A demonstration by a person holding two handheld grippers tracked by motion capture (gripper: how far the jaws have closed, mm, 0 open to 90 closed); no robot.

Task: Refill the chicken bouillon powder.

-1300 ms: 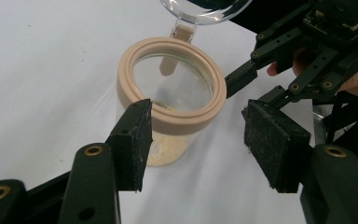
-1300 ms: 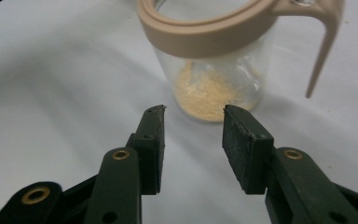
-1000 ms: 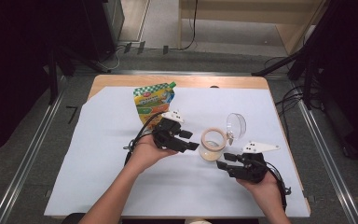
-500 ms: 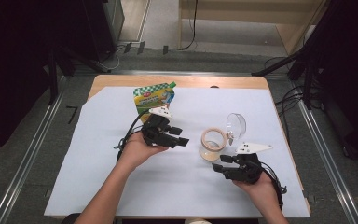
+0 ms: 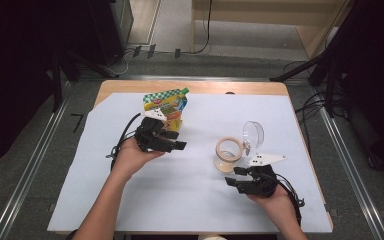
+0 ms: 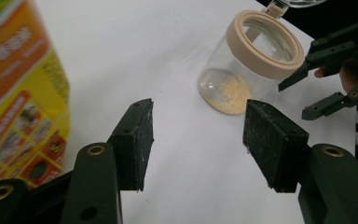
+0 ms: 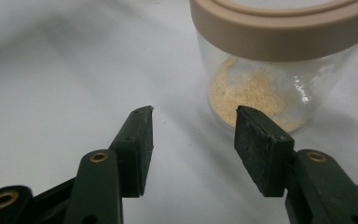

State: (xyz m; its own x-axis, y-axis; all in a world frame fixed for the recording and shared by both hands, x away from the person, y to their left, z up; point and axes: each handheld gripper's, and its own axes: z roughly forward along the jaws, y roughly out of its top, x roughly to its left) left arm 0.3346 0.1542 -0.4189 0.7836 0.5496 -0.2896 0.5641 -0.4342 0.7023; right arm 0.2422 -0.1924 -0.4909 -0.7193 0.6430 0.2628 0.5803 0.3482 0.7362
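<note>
High view first: a clear glass jar with a beige ring at its mouth [image 5: 228, 154] stands upright right of centre on the white-covered bench [image 5: 190, 200], its hinged clear lid [image 5: 253, 135] swung open behind it — presumably left open for filling. Pale crumbly powder [image 7: 254, 95] covers the jar's bottom. A green, yellow and orange printed pouch [image 5: 166, 106] stands upright near the far edge. The left tool [image 5: 176, 141] hovers just beside the pouch, its jaws apart with nothing between them, probably ready to take it for pouring. The right tool [image 5: 234, 177] sits just short of the jar, jaws apart and empty — likely placed to steady the jar if needed.
</note>
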